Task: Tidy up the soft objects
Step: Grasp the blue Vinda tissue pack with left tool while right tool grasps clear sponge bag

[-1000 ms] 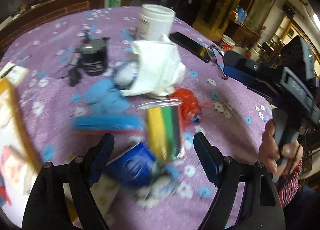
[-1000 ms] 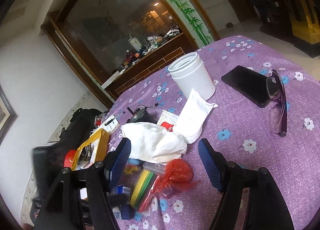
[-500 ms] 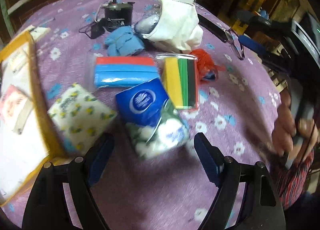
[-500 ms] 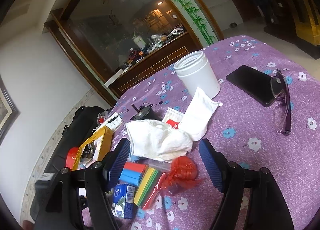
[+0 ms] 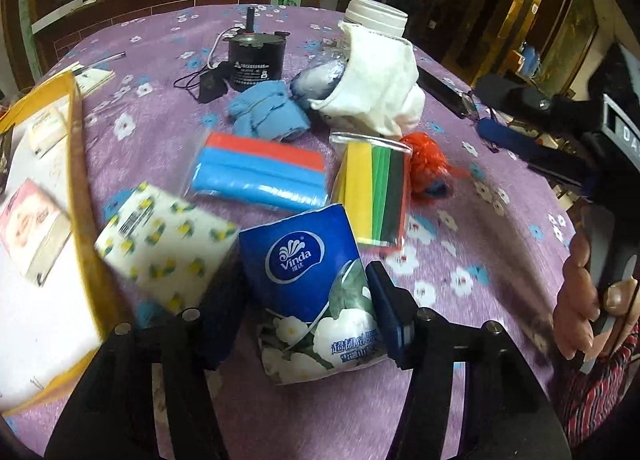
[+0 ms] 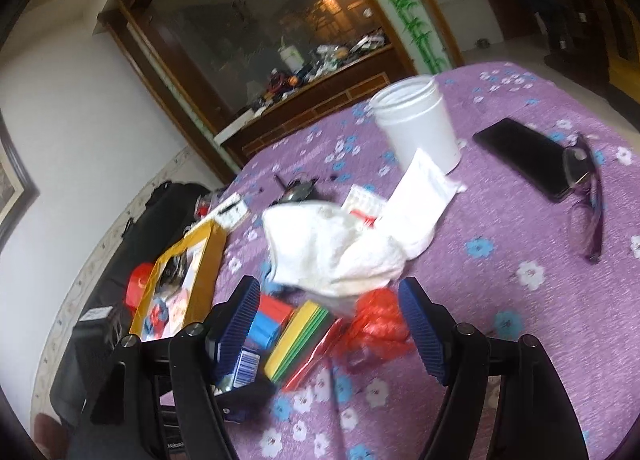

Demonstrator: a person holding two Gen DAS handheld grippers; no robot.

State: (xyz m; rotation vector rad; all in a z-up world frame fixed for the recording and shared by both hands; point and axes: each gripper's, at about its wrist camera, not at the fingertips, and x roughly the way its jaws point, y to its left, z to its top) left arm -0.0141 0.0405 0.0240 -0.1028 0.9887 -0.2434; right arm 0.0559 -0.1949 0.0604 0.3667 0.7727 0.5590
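Note:
My left gripper has its two fingers pressed on the sides of a blue Vinda tissue pack on the purple flowered tablecloth. A lemon-print tissue pack lies just left of it. Beyond are a red-and-blue sponge bag, a yellow-green-black sponge bag, a red mesh ball, a blue cloth and a white cloth. My right gripper is open and empty above the red mesh ball and the white cloth.
A yellow-rimmed tray with small boxes is at the left. A black motor with a cord, a white jar, a phone and purple glasses stand further back. My right gripper also shows in the left wrist view.
My left gripper has moved forward and closed on the blue Vinda tissue pack. My right gripper has drifted slightly and stayed open.

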